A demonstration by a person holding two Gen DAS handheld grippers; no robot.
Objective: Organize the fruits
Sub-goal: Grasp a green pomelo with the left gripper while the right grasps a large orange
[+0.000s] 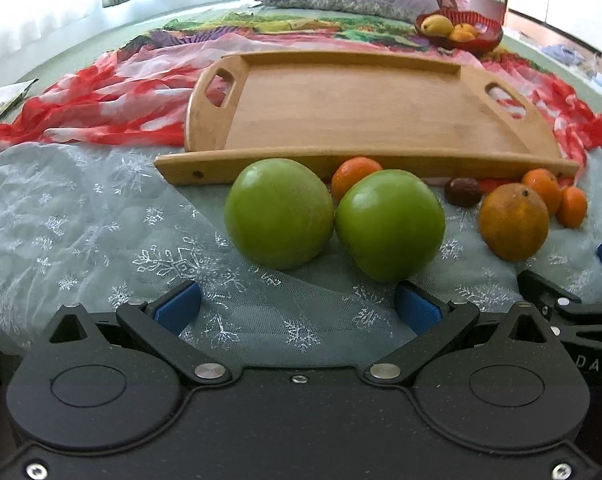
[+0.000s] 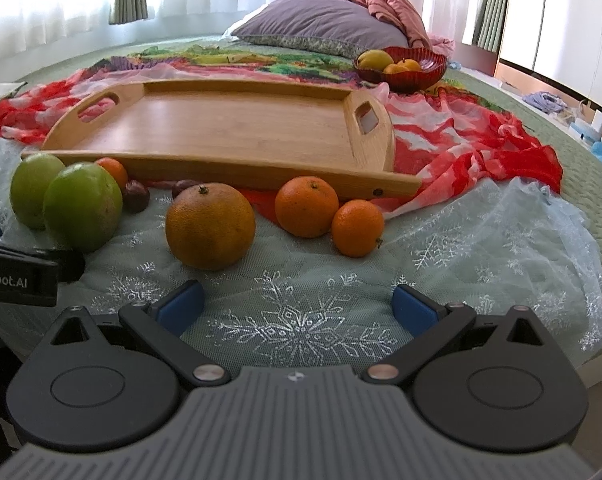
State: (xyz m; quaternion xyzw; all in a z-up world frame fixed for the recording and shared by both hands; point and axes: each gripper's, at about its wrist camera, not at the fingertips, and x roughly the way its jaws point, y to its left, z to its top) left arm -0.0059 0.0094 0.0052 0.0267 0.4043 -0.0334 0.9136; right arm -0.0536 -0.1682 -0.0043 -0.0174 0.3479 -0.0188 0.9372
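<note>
The left gripper (image 1: 297, 304) hovers low over a pale snowflake-patterned mesh cloth (image 1: 81, 216), its blue-padded jaws spread wide and holding nothing; two green apples (image 1: 279, 212) (image 1: 389, 224) sit touching each other just ahead of the gap. Behind them a small orange mandarin (image 1: 355, 176) is mostly hidden, only its upper part showing between the apples and the near rail of the wooden tray (image 1: 381, 120). The tray lies bare on a red and white scarf (image 1: 113, 100), and its near rail hides the ground just behind the fruit. A dark, wrinkled brown fruit (image 1: 463, 192) rests near the rail; its kind is hard to make out. The right gripper (image 2: 299, 306) is likewise wide open and empty, facing a large dull orange (image 2: 210, 226) and two smaller mandarins (image 2: 306, 206) (image 2: 357, 228) that touch one another beside the tray's corner. In the right wrist view the body of the left gripper is cut off at the left edge. Far back, a red ribbed bowl (image 2: 421, 72) near a purple pillow (image 2: 321, 20) holds a yellowish fruit and some oranges, partly concealed by its rim, so their count is unclear.
</note>
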